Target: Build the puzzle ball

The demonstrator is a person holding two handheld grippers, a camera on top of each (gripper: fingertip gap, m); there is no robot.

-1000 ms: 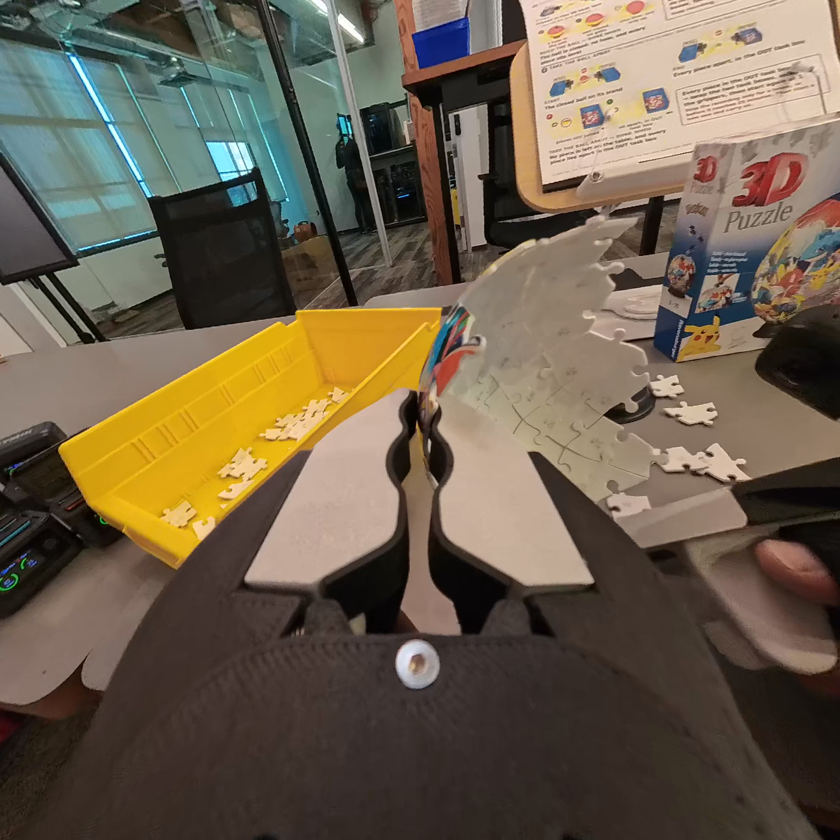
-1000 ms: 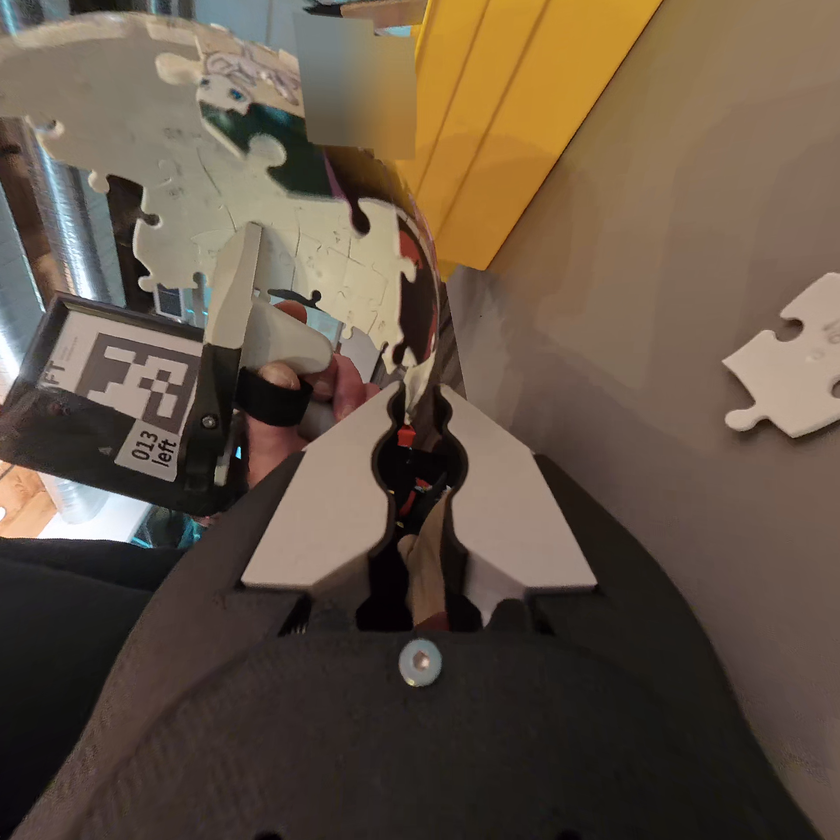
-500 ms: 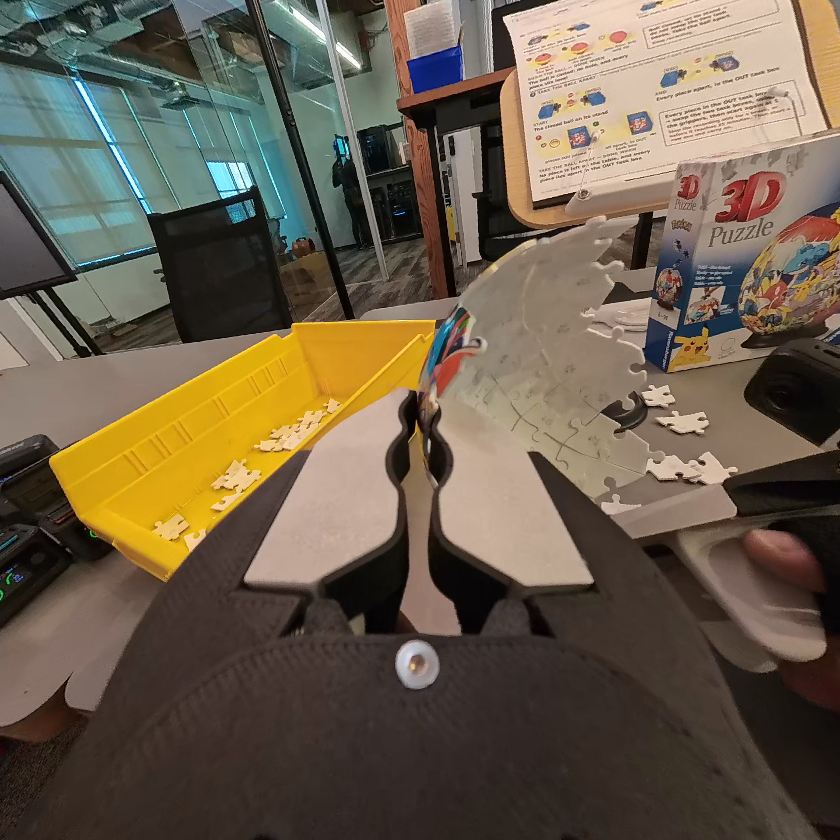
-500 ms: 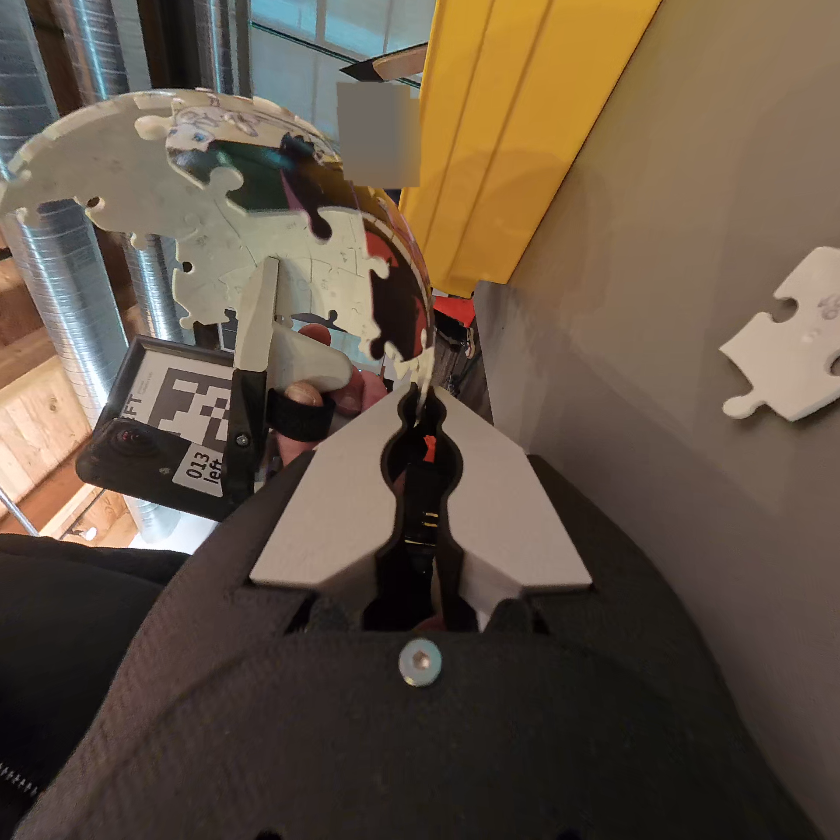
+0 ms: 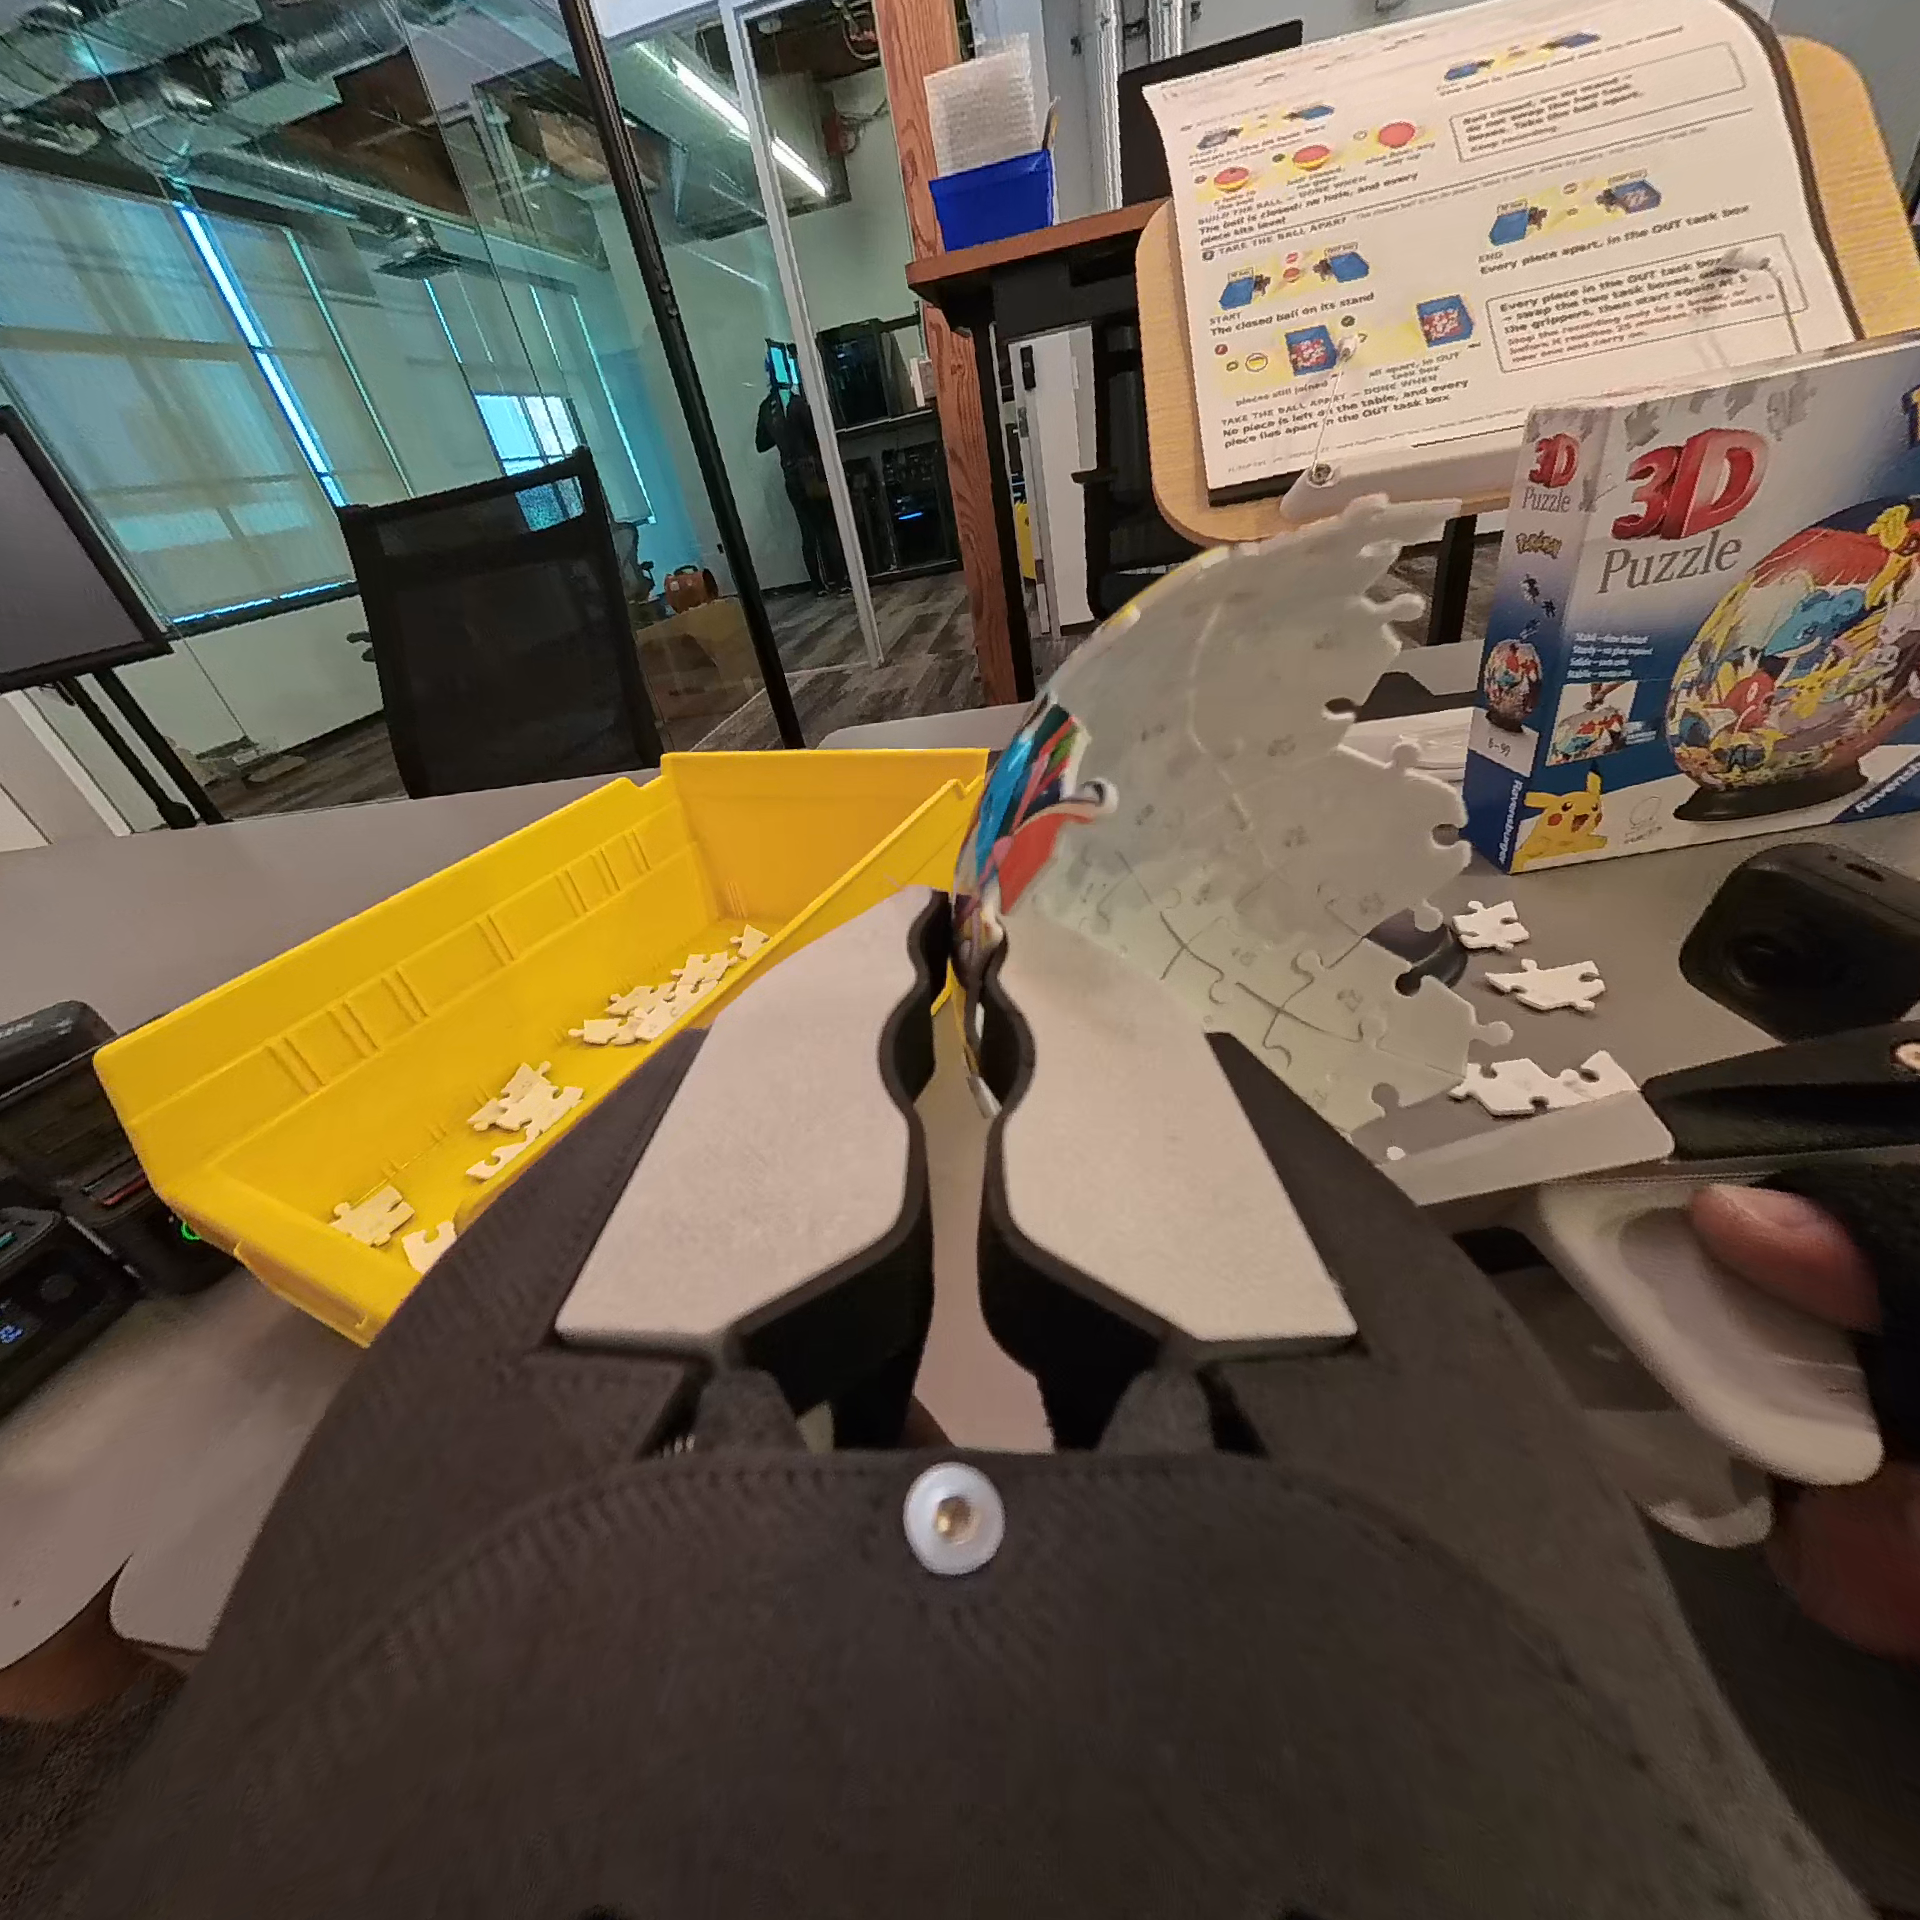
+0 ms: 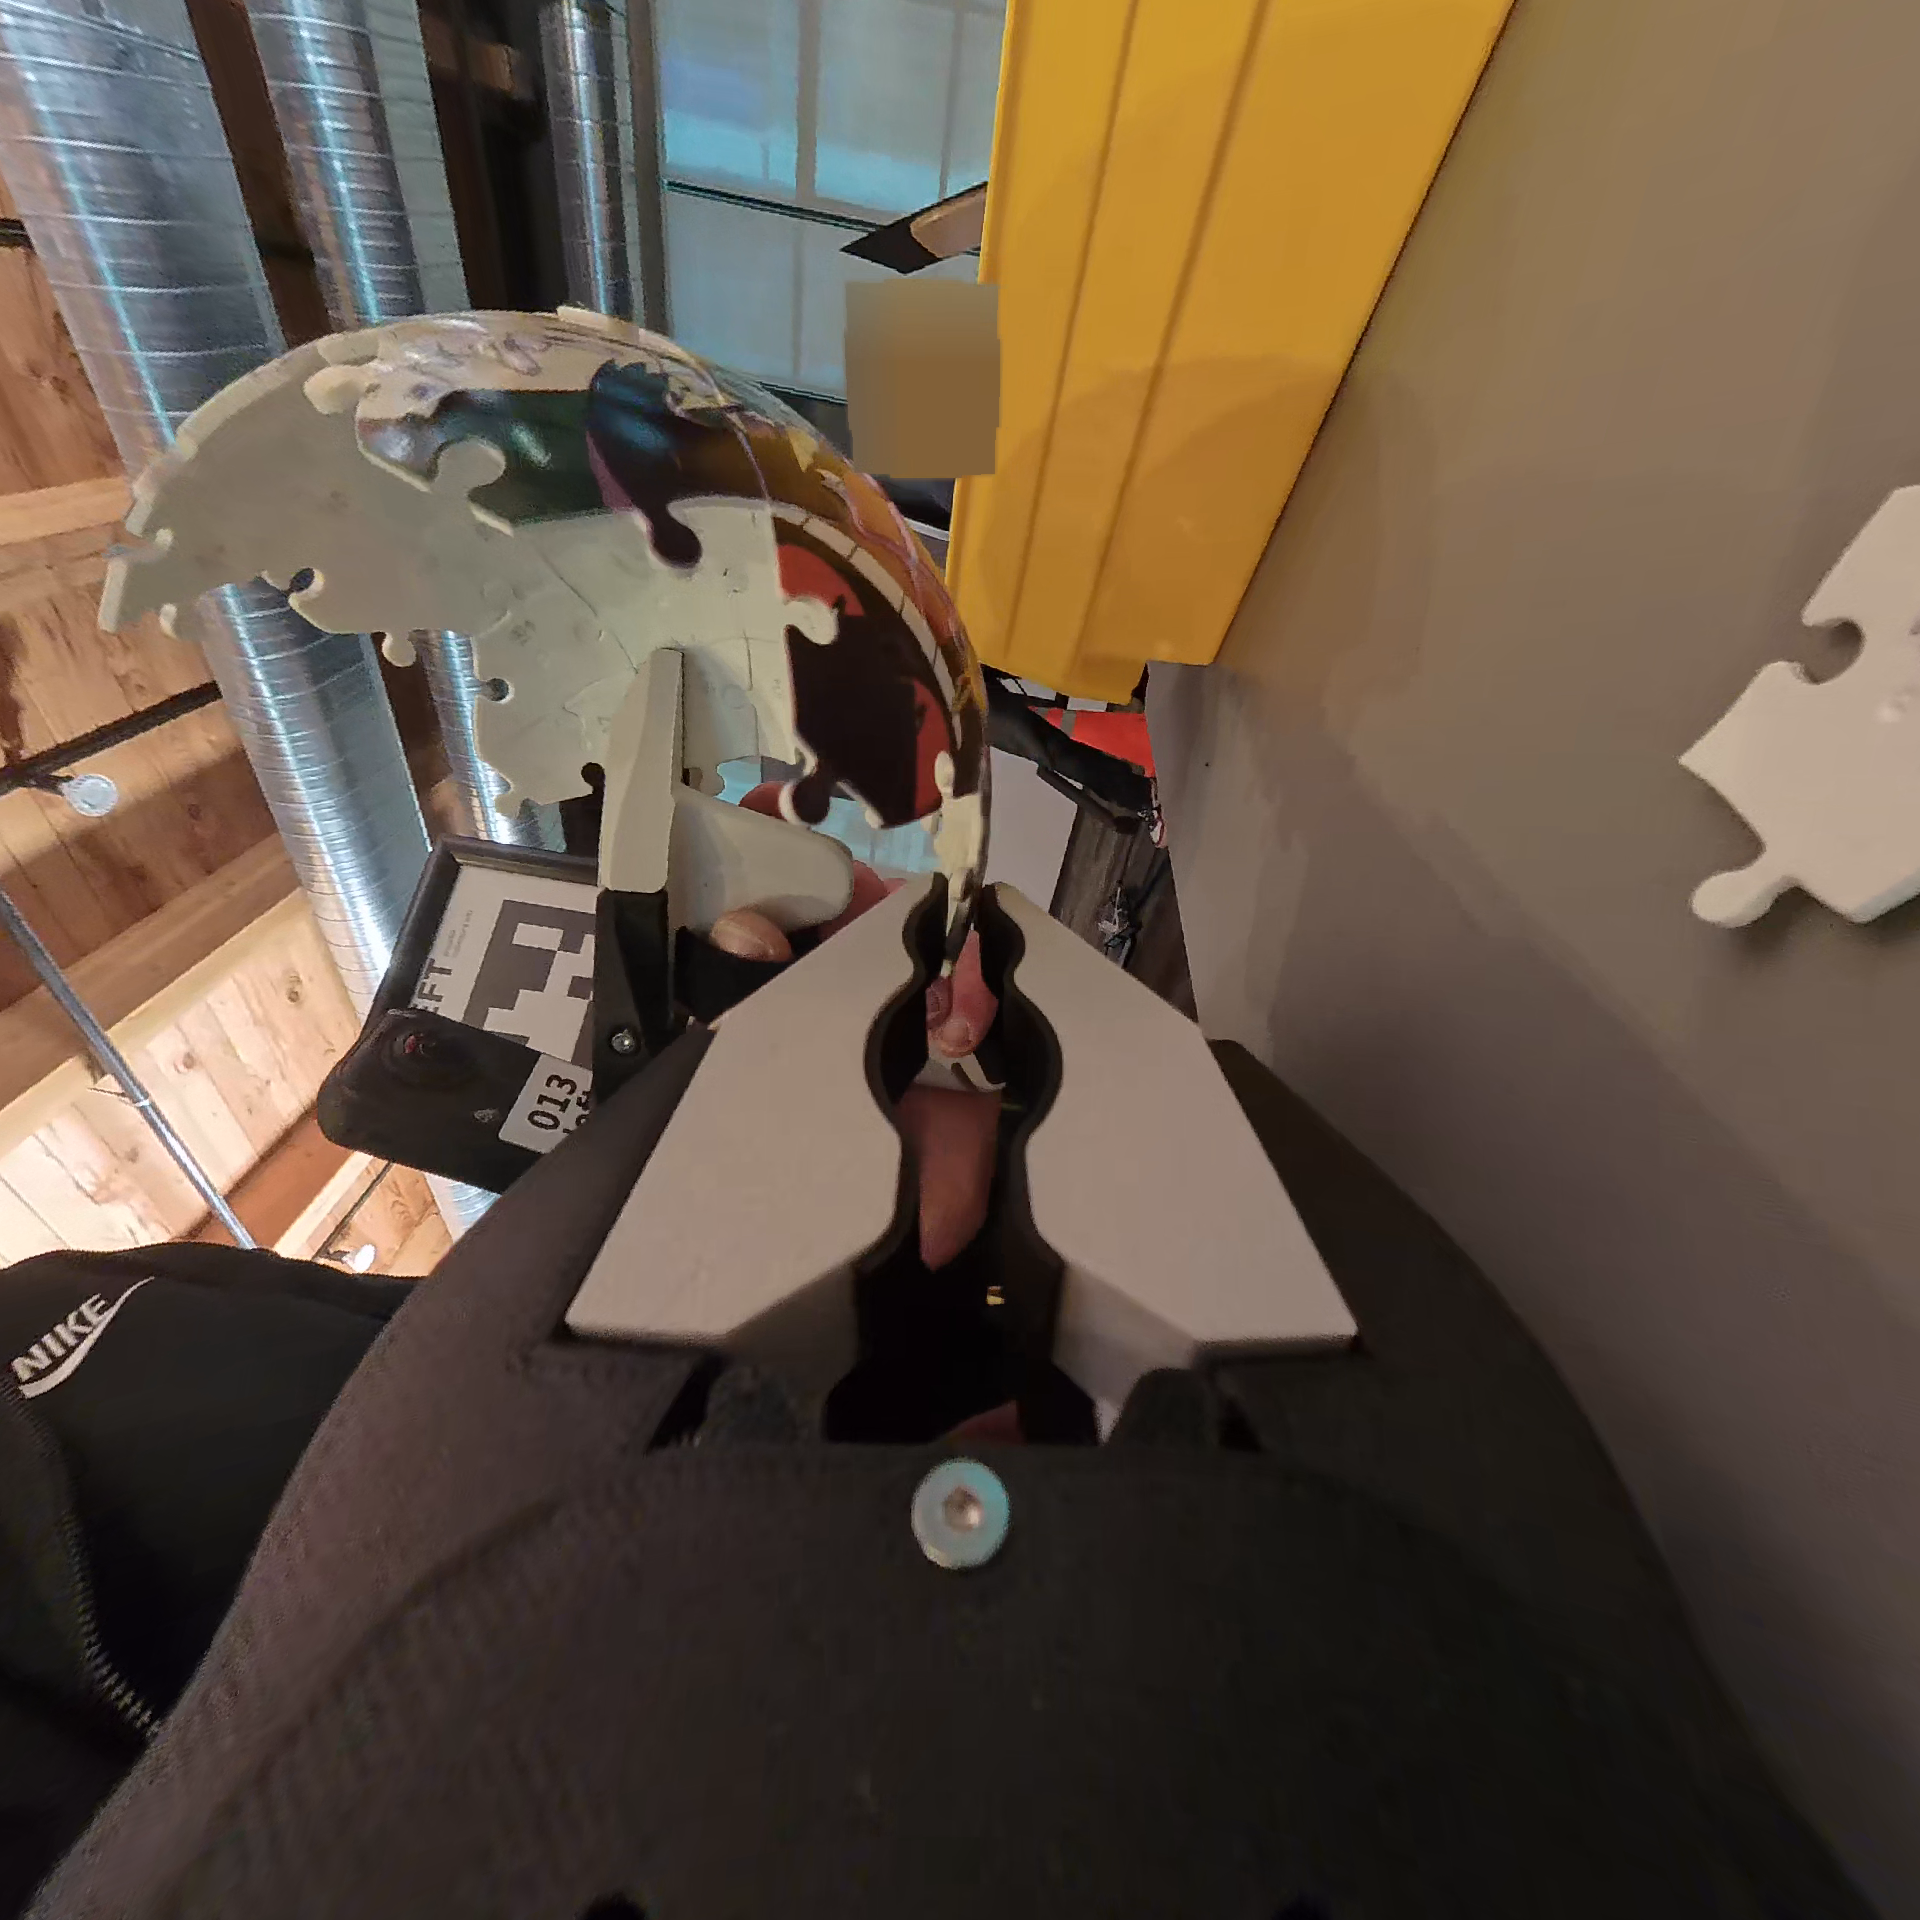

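A half-built puzzle ball shell [image 5: 1236, 821], white inside and coloured outside, is held in the air between both grippers. My left gripper [image 5: 966, 920] is shut on the shell's coloured left edge. My right gripper [image 6: 961, 899] is shut on the shell's [image 6: 582, 582] lower rim. One of the right gripper's fingers [image 5: 1538, 1143] shows under the shell from the right in the left wrist view. One of the left gripper's fingers [image 6: 639, 790] shows against the white inside in the right wrist view. Loose white pieces [image 5: 1538, 982] lie on the grey table.
A yellow bin [image 5: 343, 1049] with several white pieces stands on the left; its wall [image 6: 1195, 312] also shows in the right wrist view. A puzzle box [image 5: 1714, 644] and an instruction sheet [image 5: 1455, 239] stand behind. One loose piece [image 6: 1818, 769] lies on the table. Black devices [image 5: 52, 1195] sit at far left.
Both grippers keep their hold on the shell. In the right wrist view the shell has swung down from the top left corner toward the middle and looks smaller.
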